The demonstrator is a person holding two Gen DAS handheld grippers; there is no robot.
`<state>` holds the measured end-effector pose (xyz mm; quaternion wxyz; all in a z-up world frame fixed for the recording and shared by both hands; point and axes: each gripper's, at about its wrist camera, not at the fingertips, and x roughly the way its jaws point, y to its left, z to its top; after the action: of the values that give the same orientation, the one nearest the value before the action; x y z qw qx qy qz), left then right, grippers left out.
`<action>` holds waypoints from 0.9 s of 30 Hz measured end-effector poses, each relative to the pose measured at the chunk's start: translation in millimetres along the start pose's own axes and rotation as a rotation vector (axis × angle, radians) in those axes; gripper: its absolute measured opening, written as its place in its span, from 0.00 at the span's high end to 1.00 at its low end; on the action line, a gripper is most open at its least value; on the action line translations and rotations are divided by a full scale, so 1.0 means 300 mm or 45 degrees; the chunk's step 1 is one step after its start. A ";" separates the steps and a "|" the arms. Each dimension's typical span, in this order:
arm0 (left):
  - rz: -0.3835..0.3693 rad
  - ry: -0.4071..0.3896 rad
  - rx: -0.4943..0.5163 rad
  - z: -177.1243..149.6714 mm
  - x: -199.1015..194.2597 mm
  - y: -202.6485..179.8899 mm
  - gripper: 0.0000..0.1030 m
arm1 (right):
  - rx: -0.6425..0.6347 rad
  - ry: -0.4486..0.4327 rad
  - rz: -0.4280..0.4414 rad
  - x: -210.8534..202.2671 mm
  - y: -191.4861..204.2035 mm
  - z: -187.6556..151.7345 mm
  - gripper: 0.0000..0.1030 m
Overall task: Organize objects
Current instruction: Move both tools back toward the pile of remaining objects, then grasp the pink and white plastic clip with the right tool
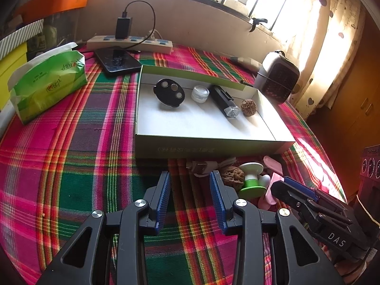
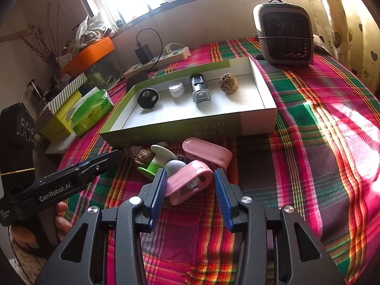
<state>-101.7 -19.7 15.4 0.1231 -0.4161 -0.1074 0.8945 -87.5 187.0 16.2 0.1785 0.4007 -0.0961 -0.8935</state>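
The left tool [image 1: 190, 178] has two black plastic arms, each with triangular cut-outs and round silver screw heads at the pivots, ending in ribbed blue pads [image 1: 165, 197]. The right tool [image 2: 188, 178] is built the same way: black frame, silver screws, blue grooved pads [image 2: 158, 194]. Seen from the side in the right wrist view, the left tool's black body bears white lettering, "GenRobot.AI", and its handle is bound with thin yellow cord. In the left wrist view, the right tool's body shows the white letters "DAS".
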 end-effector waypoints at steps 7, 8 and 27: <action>0.000 -0.008 0.002 0.000 -0.005 -0.004 0.68 | -0.016 -0.008 -0.033 -0.020 -0.002 0.000 0.79; 0.001 -0.009 0.000 -0.001 -0.006 -0.004 0.68 | -0.022 -0.011 -0.058 -0.022 -0.003 0.001 0.79; -0.015 -0.009 0.016 -0.001 -0.019 -0.011 0.68 | -0.050 0.033 -0.123 0.016 0.057 -0.010 0.55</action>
<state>-97.6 -18.3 20.3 0.1305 -0.4116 -0.1047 0.8959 -84.1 169.4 16.3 0.1441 0.4128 -0.0568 -0.8975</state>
